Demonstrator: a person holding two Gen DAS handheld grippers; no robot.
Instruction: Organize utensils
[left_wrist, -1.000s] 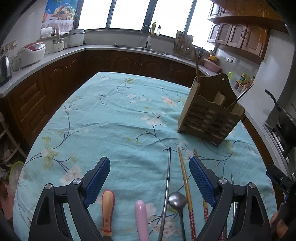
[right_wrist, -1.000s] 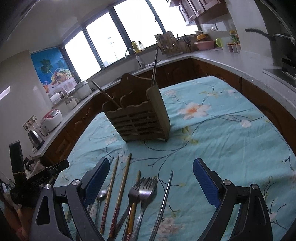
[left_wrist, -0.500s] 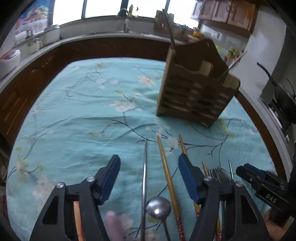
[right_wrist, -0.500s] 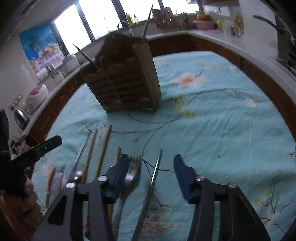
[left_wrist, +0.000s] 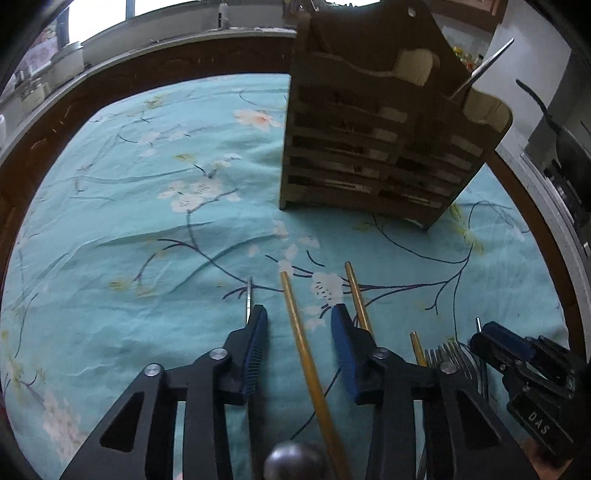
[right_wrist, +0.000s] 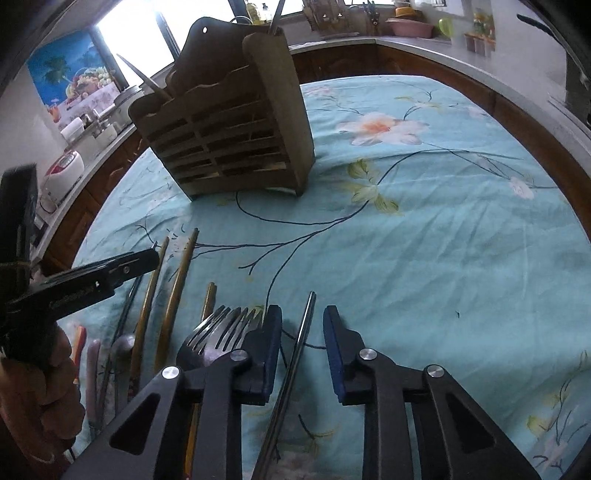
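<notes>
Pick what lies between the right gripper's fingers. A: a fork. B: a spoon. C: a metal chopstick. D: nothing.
C: in the right wrist view a metal chopstick runs up the gap of the right gripper, whose jaws are closing but whose pads do not yet press on it; the forks lie just outside its left finger.

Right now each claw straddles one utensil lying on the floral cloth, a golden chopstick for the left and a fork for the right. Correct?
Not quite. The right claw straddles a metal chopstick, not a fork; the forks lie just outside its left finger, as the right wrist view shows. The left claw does straddle a golden chopstick on the floral cloth. Both claws are closing, pads not yet touching.
</notes>
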